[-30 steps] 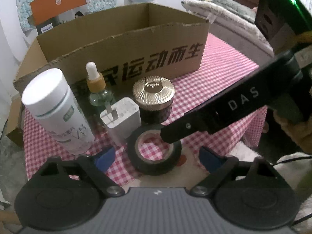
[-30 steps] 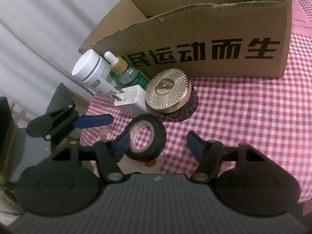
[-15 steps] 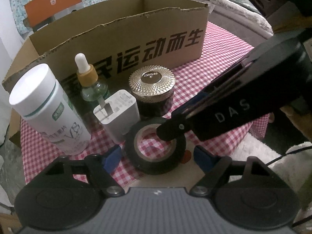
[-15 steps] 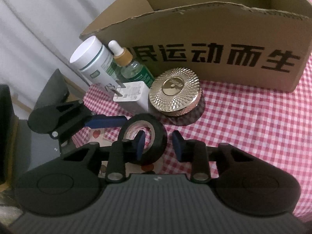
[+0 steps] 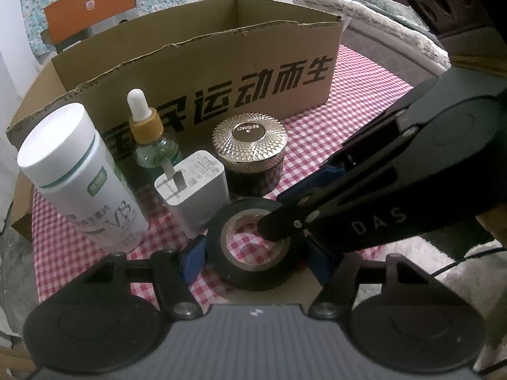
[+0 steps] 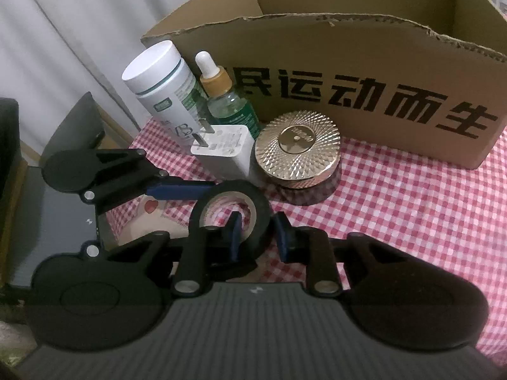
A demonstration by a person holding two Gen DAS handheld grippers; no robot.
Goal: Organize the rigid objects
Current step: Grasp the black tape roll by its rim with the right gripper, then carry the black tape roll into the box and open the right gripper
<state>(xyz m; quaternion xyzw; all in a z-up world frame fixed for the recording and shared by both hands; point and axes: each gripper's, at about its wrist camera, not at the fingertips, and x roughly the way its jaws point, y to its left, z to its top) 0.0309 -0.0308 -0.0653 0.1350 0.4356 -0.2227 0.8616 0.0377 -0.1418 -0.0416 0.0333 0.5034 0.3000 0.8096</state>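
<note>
**Tape roll pinched from two sides at the table edge**

Tape roll, the black one, is lying flat on the red-and-white checked tablecloth right at the near edge of the table. The right gripper has one blue pad down inside the hole and the other outside, so it's clamped on the wall of the roll; its jaws have just been closing onto it. The left gripper straddles the whole roll from outside, a blue pad on either side. Its jaws have just been closing too, but I can't tell if the pads are actually pressing on the tape or just sitting beside it.

Right behind the roll there's a white charger plug with its prongs up, and next to that a dark jar with a fancy gold lid. Further left stands a white pill bottle and a small green dropper bottle with a white bulb. Behind all of them sits an open cardboard box with big black Chinese lettering on the front.
</note>
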